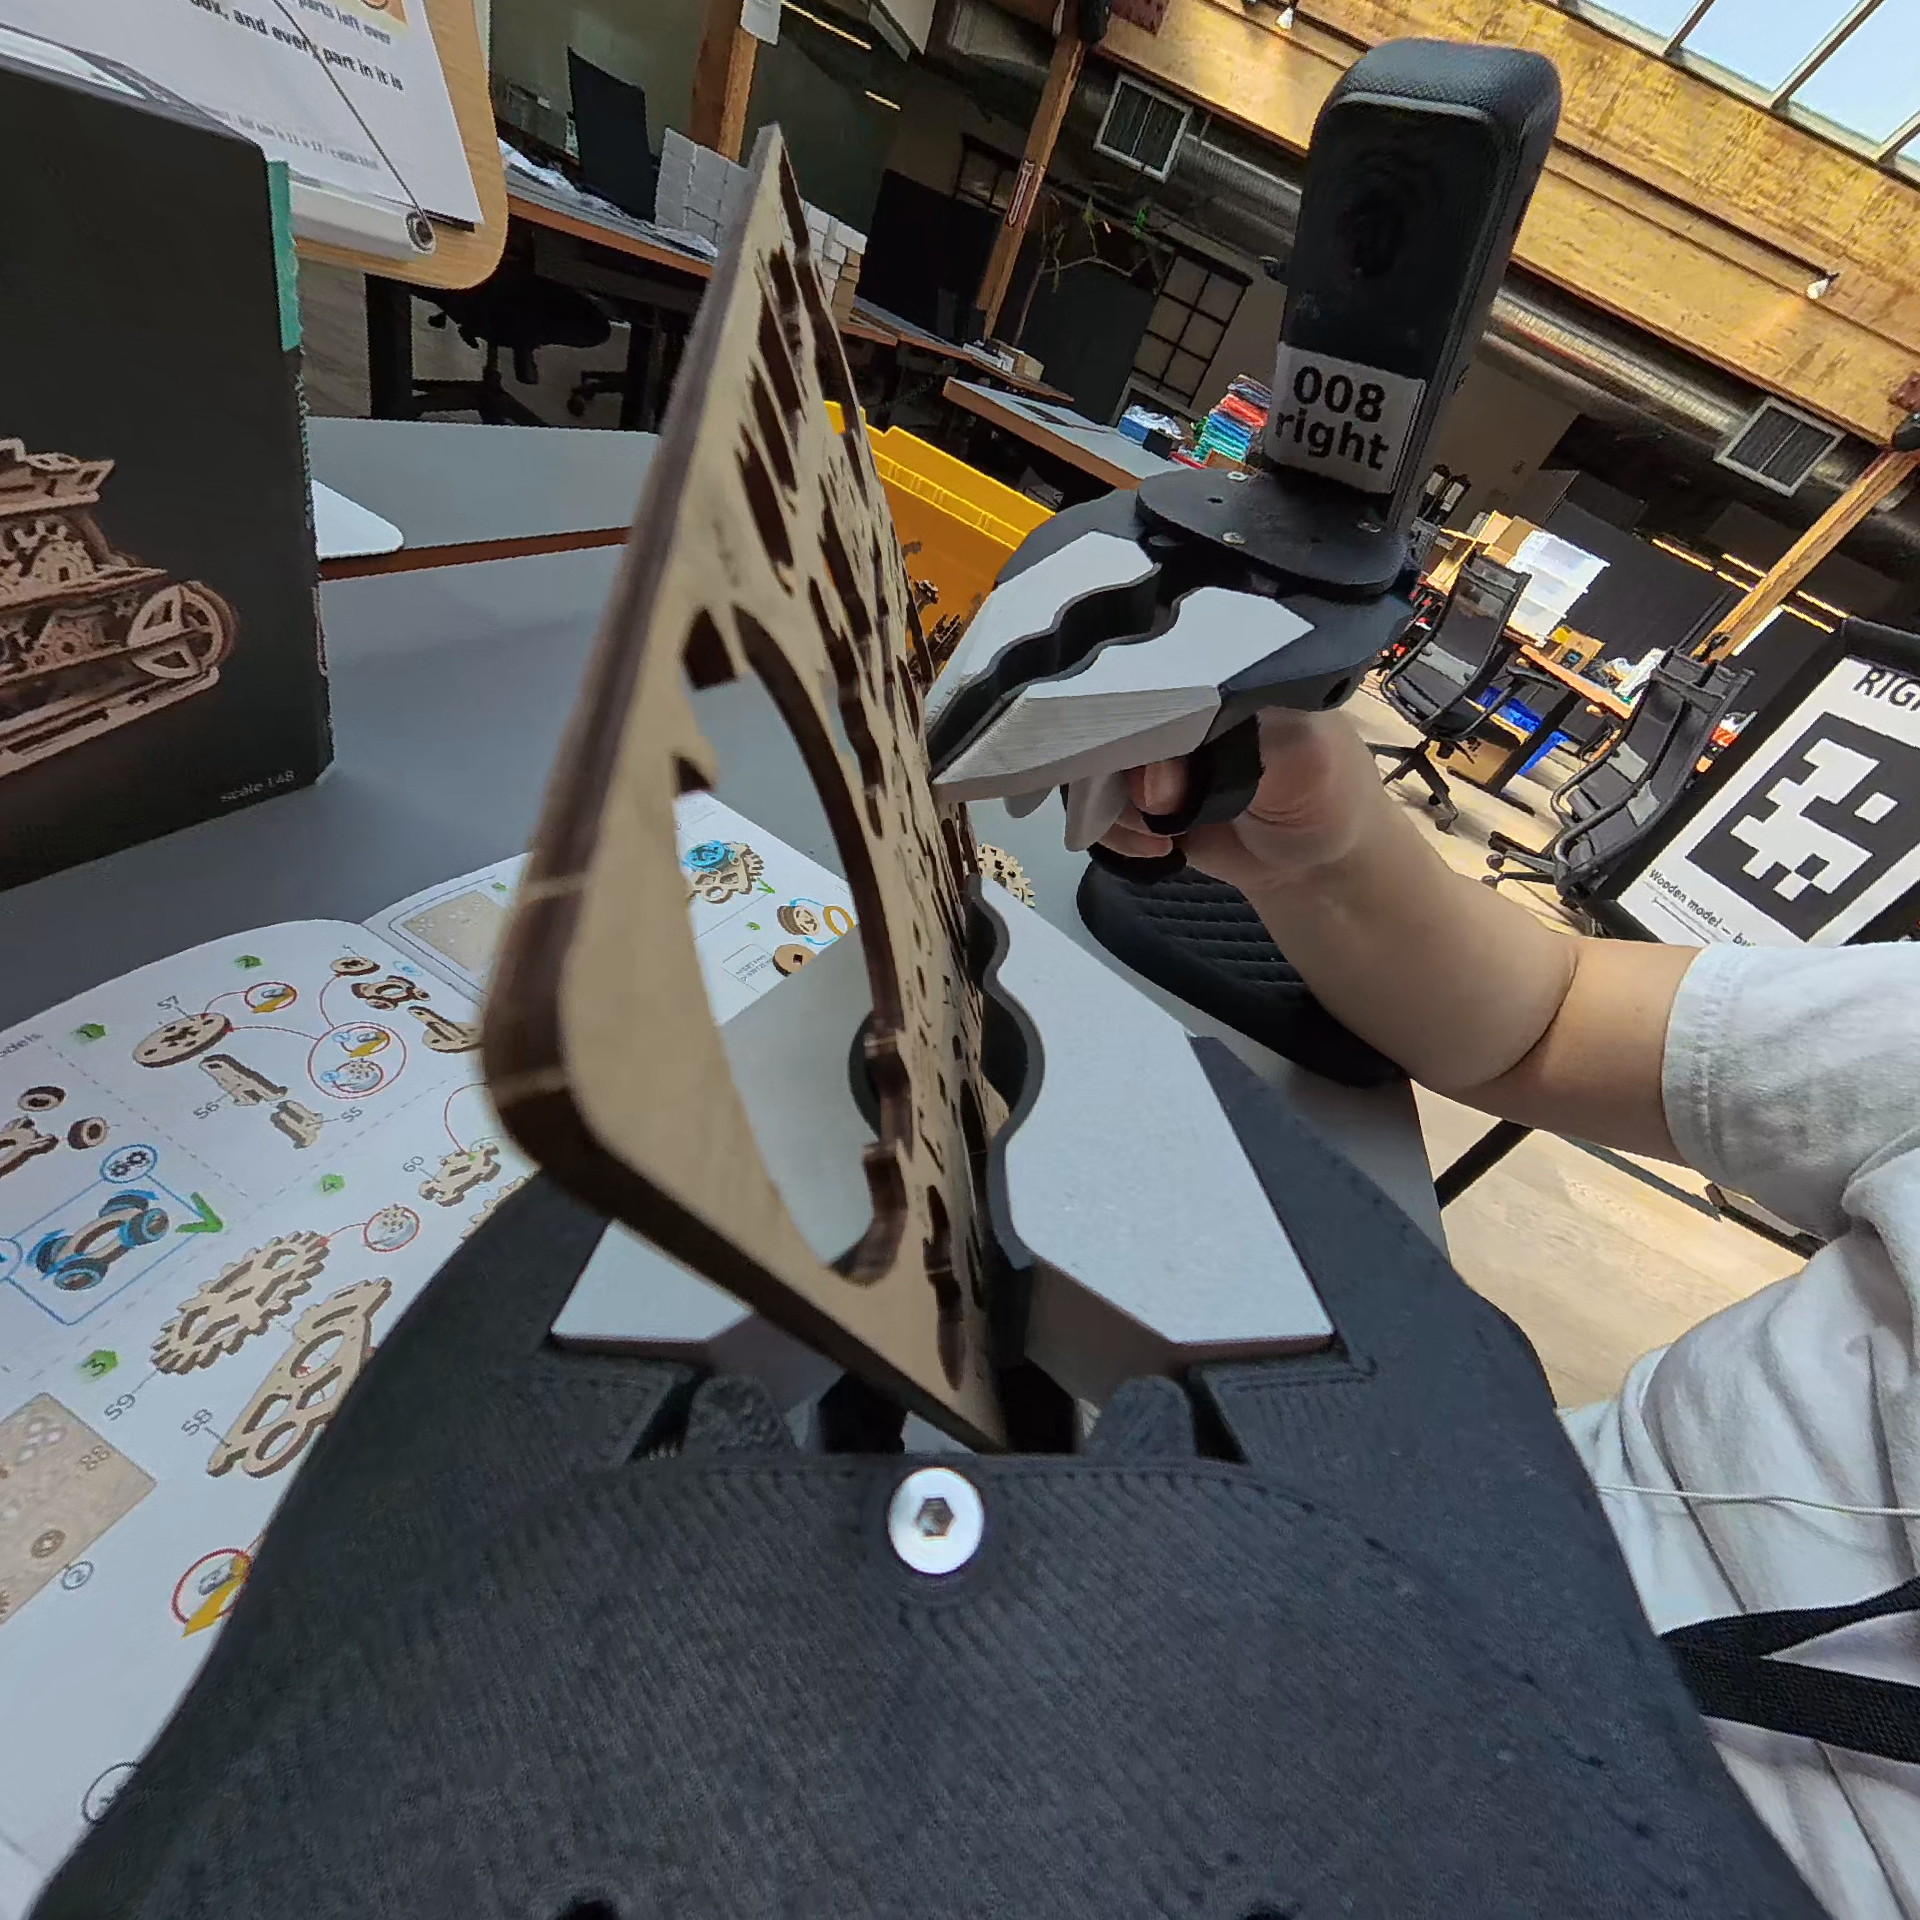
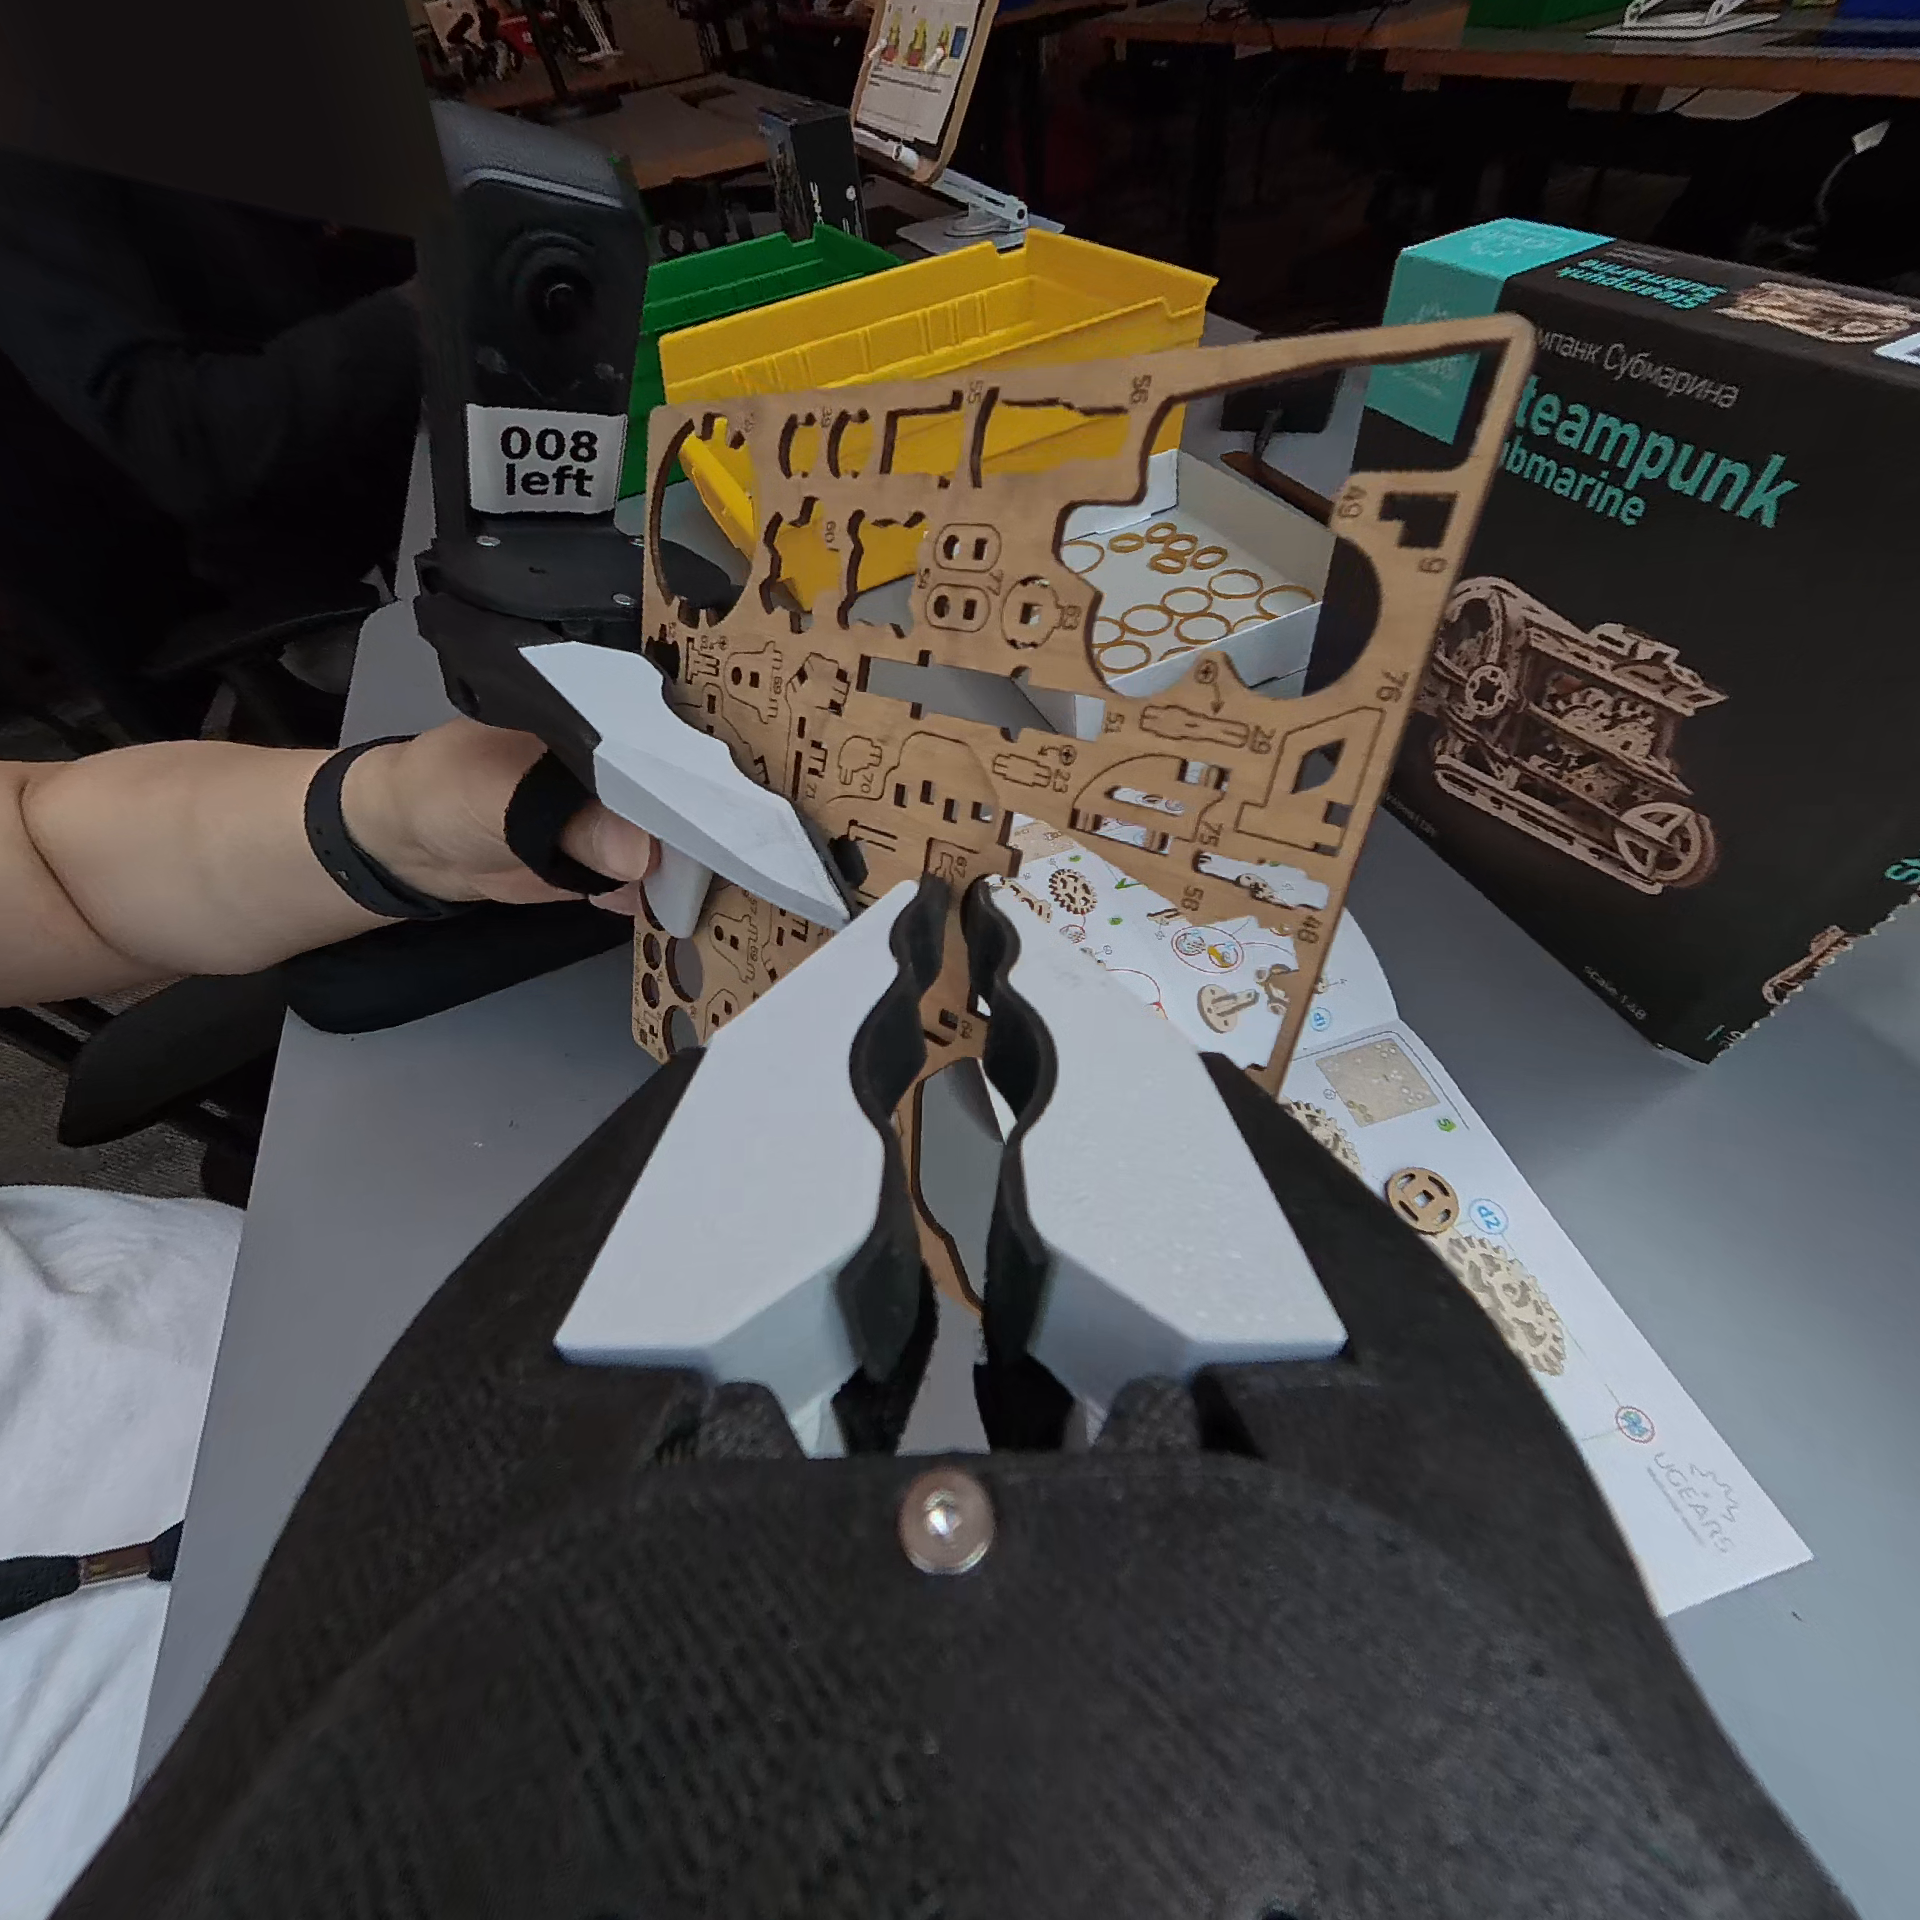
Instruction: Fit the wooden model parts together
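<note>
A laser-cut wooden parts sheet [image 2: 1039, 748] stands upright above the grey table [image 2: 416, 1247], with many cut-outs. My left gripper [image 1: 968, 935] is shut on the sheet's edge [image 1: 644, 883]; in the right wrist view it [image 2: 831, 894] grips from the left. My right gripper [image 2: 948, 888] is shut on a thin wooden part [image 2: 940, 1132] that lies between its fingers, tips against the sheet's lower middle. In the left wrist view it [image 1: 935, 774] touches the sheet's far face. Whether the part is free of the sheet I cannot tell.
An open instruction booklet [image 2: 1382, 1091] lies under the sheet, with loose wooden gears [image 2: 1507, 1299] on it. A dark model box [image 2: 1662, 675] stands to the right. A yellow bin [image 2: 935, 312], a green bin [image 2: 748, 270] and a white tray of rings [image 2: 1195, 603] stand behind. The tips of both grippers are at nearly the same place.
</note>
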{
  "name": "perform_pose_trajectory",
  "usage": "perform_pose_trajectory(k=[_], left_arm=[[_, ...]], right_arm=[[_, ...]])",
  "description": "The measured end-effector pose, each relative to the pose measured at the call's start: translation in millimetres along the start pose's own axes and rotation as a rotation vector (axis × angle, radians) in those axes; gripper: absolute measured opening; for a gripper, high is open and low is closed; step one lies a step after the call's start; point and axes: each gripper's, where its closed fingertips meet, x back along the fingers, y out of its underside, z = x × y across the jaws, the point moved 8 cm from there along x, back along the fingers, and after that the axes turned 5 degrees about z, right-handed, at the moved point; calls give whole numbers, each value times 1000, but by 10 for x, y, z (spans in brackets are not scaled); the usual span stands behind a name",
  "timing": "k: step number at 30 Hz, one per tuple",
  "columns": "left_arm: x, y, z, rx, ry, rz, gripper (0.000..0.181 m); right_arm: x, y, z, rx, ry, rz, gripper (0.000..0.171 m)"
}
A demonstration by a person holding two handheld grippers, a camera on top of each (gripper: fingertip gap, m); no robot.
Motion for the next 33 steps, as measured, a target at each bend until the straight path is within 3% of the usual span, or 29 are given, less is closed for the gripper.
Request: perform_pose_trajectory(k=[3,6,10,14,19,22,26,33], left_arm=[[42,-43,-4,16,60,37,1],[42,-61,22,-28,75,24,1],[49,-48,6,-49,76,11,2],[46,-56,-64,43,67,39,35],[104,-89,-160,45,-28,87,42],[112,-72,-189,34,-56,81,36],[130,-90,-129,35,50,103,3],[143,-99,-126,40,65,85,1]], right_arm=[[11,-45,-17,41,-65,56,4],[42,-66,25,-88,-194,65,7],[24,-37,32,-95,-187,49,4],[16,-32,36,-82,-148,77,3],[-54,-22,-29,-21,-59,129,4],[-90,4,-34,-25,-51,127,4],[-91,29,1,-61,-87,136,4],[-88,29,13,-91,-100,158,4]])
